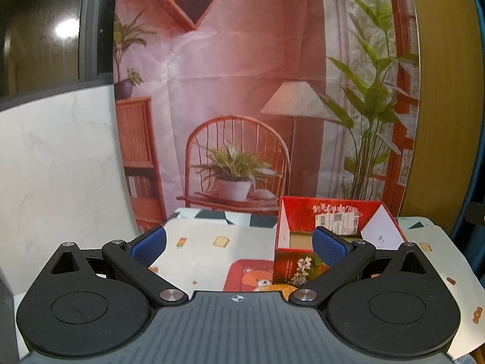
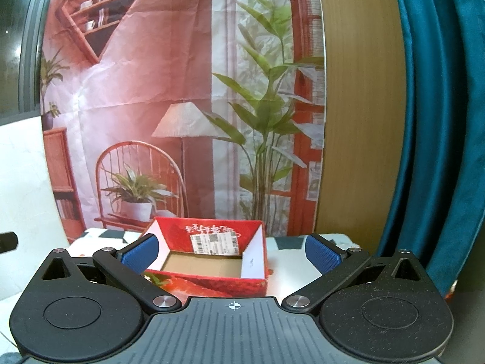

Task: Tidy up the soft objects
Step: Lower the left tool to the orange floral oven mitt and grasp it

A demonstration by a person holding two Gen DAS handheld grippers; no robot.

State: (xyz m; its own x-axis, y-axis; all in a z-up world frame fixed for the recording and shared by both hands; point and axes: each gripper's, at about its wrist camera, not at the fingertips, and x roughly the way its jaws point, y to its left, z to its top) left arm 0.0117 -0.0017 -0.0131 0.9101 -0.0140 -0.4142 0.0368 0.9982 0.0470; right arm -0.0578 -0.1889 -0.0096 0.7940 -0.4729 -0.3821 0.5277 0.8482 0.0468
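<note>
Both the left hand-held gripper point(image 1: 239, 244) and right hand-held gripper point(image 2: 232, 253) gape wide, holding nothing. The open red box point(image 2: 212, 283) with a barcode label point(image 2: 213, 242) sits near the bench's point(image 1: 194, 239) far edge; its white script is unreadable.
</note>
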